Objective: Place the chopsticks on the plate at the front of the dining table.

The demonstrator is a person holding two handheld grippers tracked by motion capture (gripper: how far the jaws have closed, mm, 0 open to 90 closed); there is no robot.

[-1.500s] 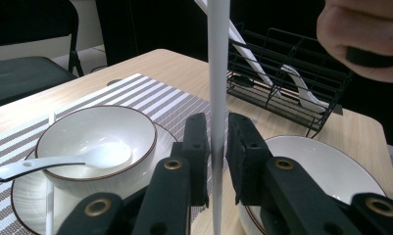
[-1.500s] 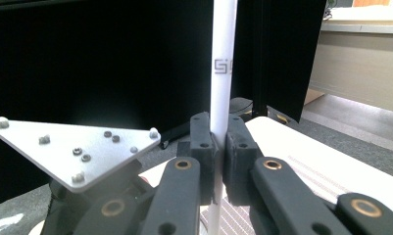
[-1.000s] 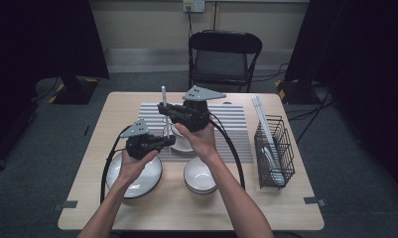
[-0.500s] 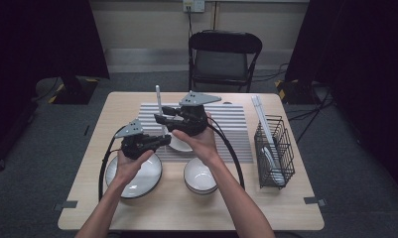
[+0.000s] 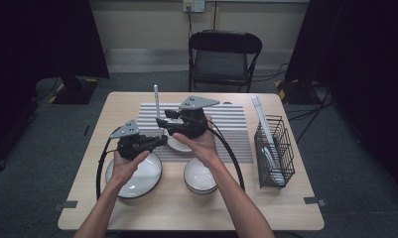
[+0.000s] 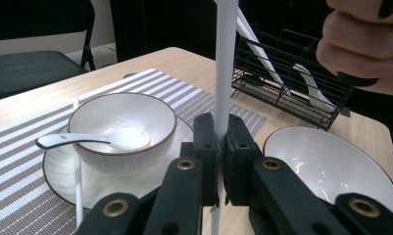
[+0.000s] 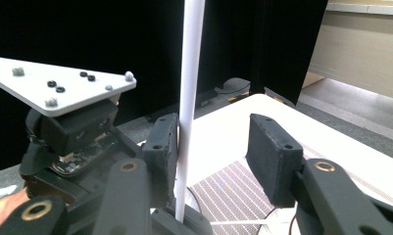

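A white chopstick (image 5: pixel 157 105) stands upright above the striped mat (image 5: pixel 229 124). My left gripper (image 5: pixel 160 140) is shut on its lower part; in the left gripper view the chopstick (image 6: pixel 225 63) rises from between the closed jaws. My right gripper (image 5: pixel 161 123) is higher up and open, with the chopstick (image 7: pixel 190 98) resting against its left jaw and a wide gap to the other jaw. A white bowl (image 6: pixel 123 125) holding a white spoon (image 6: pixel 86 140) sits on a saucer, with a second chopstick (image 6: pixel 77 181) lying beside it.
An empty white bowl (image 5: pixel 200 176) and a white plate (image 5: pixel 137 176) sit near the front edge. A black wire rack (image 5: pixel 273 148) at the right holds chopsticks and a spoon. A black folding chair (image 5: pixel 224 54) stands behind the table.
The upright chopstick and both grippers have shifted a little to the left over the mat.
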